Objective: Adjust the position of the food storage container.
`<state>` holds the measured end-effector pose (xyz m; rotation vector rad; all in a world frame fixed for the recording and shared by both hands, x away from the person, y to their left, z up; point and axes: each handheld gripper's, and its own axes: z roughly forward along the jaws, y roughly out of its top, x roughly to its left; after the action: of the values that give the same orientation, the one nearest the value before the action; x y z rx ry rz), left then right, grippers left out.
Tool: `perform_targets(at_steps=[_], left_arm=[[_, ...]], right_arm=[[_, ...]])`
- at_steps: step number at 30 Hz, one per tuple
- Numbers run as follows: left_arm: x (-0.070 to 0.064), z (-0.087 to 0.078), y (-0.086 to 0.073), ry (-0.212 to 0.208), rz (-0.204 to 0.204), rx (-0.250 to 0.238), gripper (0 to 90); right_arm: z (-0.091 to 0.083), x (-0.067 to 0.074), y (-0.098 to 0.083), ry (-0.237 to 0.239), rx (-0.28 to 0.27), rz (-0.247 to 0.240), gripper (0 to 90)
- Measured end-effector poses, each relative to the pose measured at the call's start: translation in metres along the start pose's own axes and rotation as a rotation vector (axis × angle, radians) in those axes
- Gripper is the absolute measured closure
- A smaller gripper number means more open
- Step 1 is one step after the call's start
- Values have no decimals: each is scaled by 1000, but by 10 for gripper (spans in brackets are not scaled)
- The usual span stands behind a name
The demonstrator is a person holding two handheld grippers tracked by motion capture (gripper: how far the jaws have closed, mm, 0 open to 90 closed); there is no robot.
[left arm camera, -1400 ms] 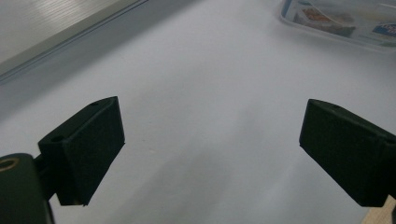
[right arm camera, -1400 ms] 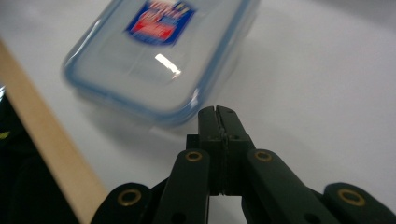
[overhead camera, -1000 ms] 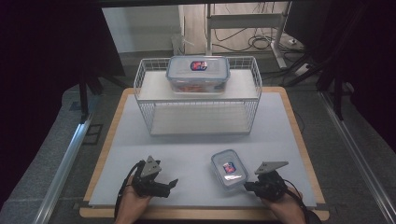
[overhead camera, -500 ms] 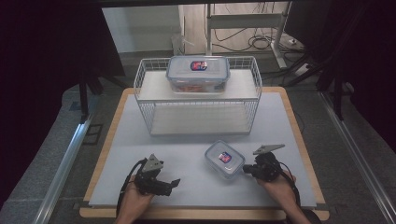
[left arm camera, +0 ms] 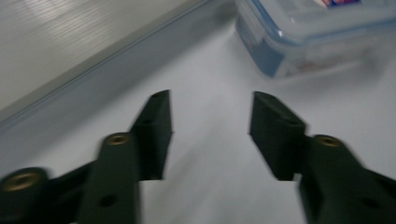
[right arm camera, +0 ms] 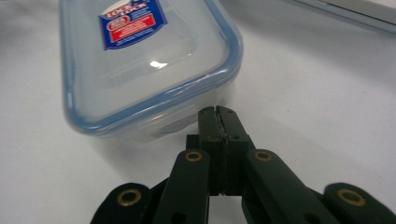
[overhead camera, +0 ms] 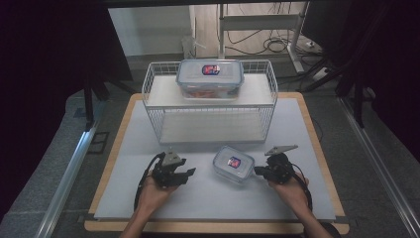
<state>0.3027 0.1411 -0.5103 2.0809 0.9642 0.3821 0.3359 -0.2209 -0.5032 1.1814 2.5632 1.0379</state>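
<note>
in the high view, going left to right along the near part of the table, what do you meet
left gripper → small lidded container → right gripper

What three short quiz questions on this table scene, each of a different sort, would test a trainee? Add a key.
1. True or false: the right gripper has its jaws closed together at the small box.
2. Where is the big box? A on the rack's top shelf; B on its lower shelf; C on the table.
3. Fill in: nothing lies between the jaws of the ____ gripper.

Key: 1 true; 2 A; 3 left.
</note>
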Motion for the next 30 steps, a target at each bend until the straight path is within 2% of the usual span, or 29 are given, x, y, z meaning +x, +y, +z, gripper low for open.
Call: perform_targets(at_steps=[2,4,5,6,7,11,17,20,23,26,30], left_arm=[[5,13,8,-25,-24,3,673],[7,29,17,-33,-33,17,803],[8,36,21,-43,-43,25,840],[9,44,24,-63,-59,20,873],[9,51,26,-79,-66,37,892],[3,72,28,-122,-78,57,897],[-1,62,26,-147,-78,52,887],[0,58,23,-122,-85,64,895],[1,57,18,-122,-112,77,897],[2,51,14,-113,-115,84,898],[-2,43,9,-105,-116,98,899]], right_arm=[[-1,2,-1,0,-3,-9,896],[0,4,-2,6,1,-8,896],[0,5,-2,1,6,-11,896],[0,5,-1,-4,9,-12,897],[1,5,-1,-8,8,-17,897],[3,4,0,-11,8,-14,897],[9,6,4,2,7,-26,897],[14,9,10,-4,9,-38,897],[21,10,16,-1,11,-40,897],[28,12,23,-15,17,-46,897],[33,14,27,-2,21,-44,898]])
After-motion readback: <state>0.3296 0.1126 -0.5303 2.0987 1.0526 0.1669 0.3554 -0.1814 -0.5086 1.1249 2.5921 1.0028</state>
